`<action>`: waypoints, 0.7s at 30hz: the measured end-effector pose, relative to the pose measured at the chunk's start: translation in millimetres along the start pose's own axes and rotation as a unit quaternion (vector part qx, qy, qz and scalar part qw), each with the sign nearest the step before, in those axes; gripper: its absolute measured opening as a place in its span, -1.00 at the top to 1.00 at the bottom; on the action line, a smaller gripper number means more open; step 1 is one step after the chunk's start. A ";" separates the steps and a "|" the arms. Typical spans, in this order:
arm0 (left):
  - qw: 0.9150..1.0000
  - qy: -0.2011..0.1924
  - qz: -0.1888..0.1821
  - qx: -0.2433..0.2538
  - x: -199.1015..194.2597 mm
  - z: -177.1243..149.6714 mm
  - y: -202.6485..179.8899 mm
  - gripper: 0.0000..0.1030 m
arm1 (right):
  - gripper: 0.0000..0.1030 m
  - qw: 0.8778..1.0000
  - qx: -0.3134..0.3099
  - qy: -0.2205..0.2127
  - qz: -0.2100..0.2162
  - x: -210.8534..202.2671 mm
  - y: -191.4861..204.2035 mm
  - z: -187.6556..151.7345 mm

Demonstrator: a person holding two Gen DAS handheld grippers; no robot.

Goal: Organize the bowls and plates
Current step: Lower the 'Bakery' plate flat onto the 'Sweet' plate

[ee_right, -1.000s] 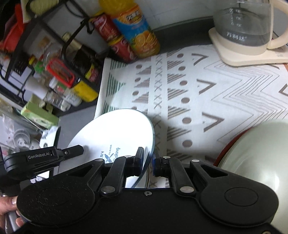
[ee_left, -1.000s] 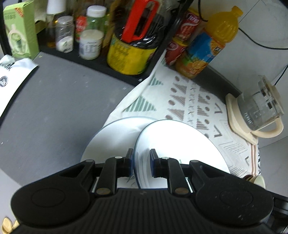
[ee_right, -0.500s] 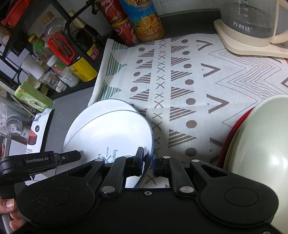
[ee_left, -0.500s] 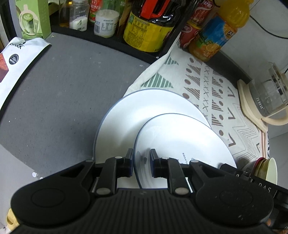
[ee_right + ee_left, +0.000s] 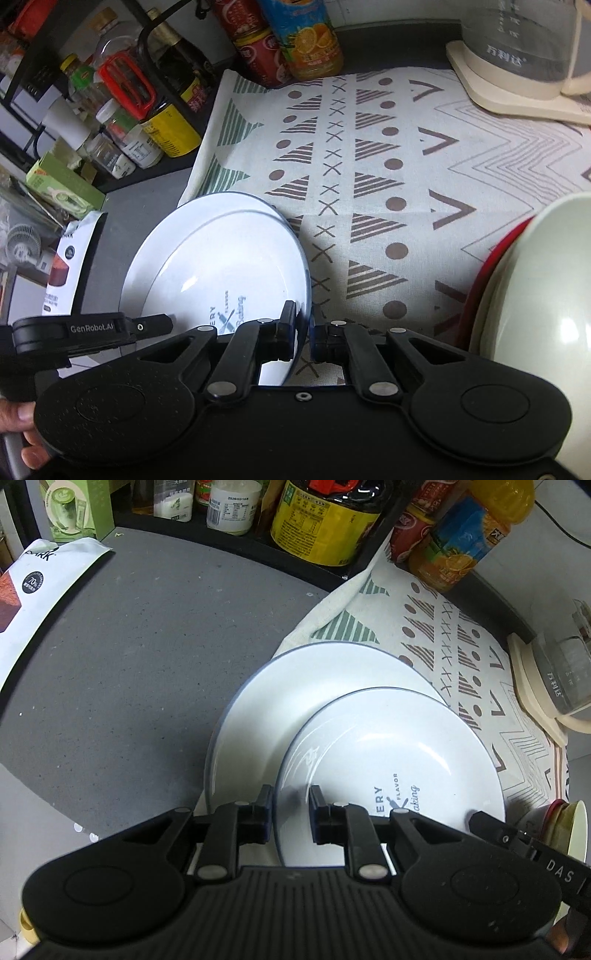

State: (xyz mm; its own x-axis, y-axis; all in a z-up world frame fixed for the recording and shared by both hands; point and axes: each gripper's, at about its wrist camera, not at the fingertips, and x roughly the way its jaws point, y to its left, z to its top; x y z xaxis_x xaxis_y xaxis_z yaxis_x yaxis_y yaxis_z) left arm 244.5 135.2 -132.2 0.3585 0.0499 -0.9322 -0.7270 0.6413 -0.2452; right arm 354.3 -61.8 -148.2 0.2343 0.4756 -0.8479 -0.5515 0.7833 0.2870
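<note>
Both grippers pinch opposite rims of the small printed plate [image 5: 388, 760], left gripper [image 5: 290, 812] and right gripper [image 5: 303, 334] closed on it, lowering it level onto the larger plate [image 5: 295, 698] for stacking

white plates [image 5: 388, 746] blue-rimmed; cloth [image 5: 388, 177] cream, brown-green triangles; counter [image 5: 129, 646] grey.

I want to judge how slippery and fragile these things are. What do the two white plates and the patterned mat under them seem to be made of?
The smaller white printed plate and the larger white blue-rimmed plate below it look like glazed ceramic: glossy, with sharp light reflections; melamine cannot be excluded. The patterned table mat looks like woven cloth: matte, with a soft folded edge.
</note>
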 end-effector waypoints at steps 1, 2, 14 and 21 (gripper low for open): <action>1.000 -0.002 -0.001 0.000 -1.3 1.0 -0.4 0.65 | 0.87 1.000 0.001 0.001 0.000 0.5 -0.1 0.2; 1.000 -0.004 0.001 0.003 -3.0 2.1 -1.6 0.64 | 0.87 1.000 0.002 0.001 0.000 1.0 -0.5 0.2; 0.996 -0.070 0.041 0.037 -39.9 15.9 -12.0 0.00 | 0.85 1.000 0.003 0.008 0.000 4.2 0.1 -1.9; 0.995 -0.064 0.079 0.020 -30.9 16.4 4.2 -0.17 | 0.82 1.000 -0.011 0.010 -0.005 6.5 5.4 -4.7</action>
State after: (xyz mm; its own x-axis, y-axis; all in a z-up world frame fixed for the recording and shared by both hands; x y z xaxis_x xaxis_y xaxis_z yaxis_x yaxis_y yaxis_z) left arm 240.0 148.9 -100.1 0.3148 0.2476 -0.9163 -0.7578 0.6469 -0.0856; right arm 349.1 -56.4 -154.4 0.2240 0.4602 -0.8591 -0.5675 0.7782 0.2689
